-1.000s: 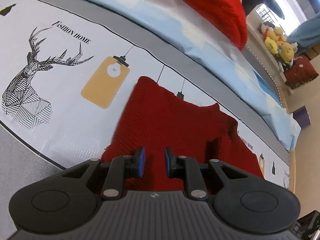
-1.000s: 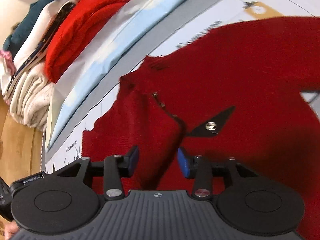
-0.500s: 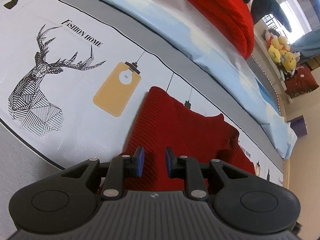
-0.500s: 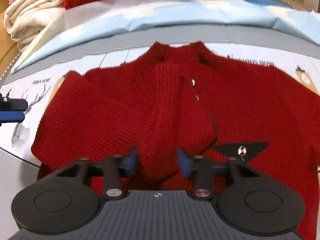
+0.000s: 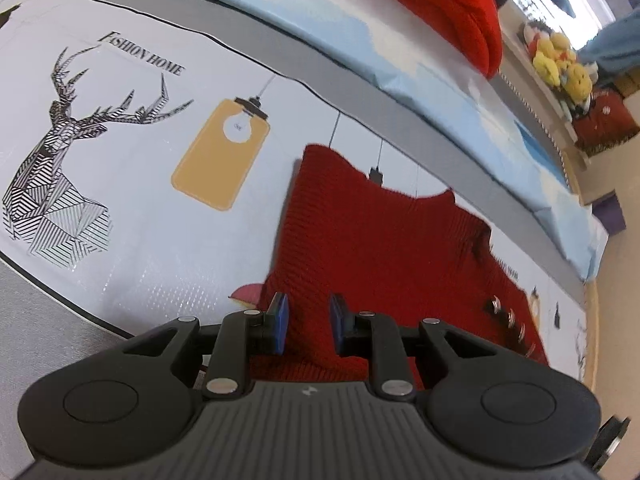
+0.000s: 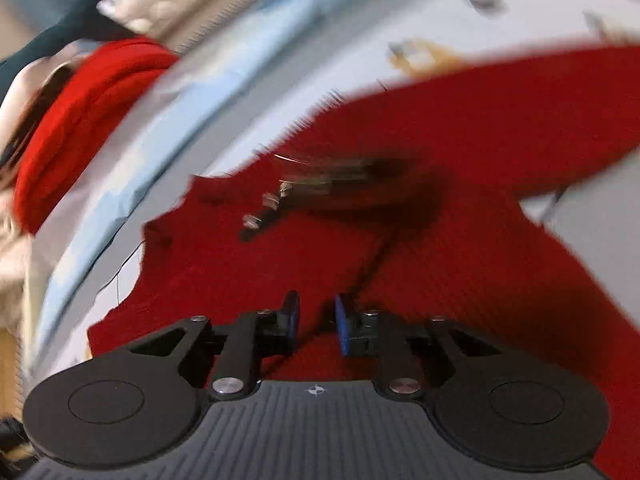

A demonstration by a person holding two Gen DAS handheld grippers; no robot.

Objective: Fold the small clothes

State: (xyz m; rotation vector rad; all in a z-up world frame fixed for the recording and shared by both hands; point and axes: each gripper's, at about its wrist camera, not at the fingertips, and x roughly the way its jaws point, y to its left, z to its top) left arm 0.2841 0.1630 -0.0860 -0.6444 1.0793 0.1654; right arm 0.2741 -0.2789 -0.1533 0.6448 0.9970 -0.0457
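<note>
Left tool (image 5: pixel 306 322): blue pads stood a little apart over the red cardigan (image 5: pixel 380 248); whether they pinched the knit, I could not tell.
Right tool (image 6: pixel 316 322): jaws had just been opening, red knit showing in the narrow gap; grip impossible to judge through the blur.
Cardigan's place: flat on the printed cover (image 5: pixel 132 240), near edge under both tools.
Only in left view: deer drawing (image 5: pixel 60 152), one yellow lamp print (image 5: pixel 222 156), yellow plush toys (image 5: pixel 560 64) far right.
Only in right view: the cardigan's dark front opening, smeared.
Count: four metal snaps (image 5: pixel 514 328) in the left view.
Writing: "FASHION HOME" (image 5: pixel 142 60).
</note>
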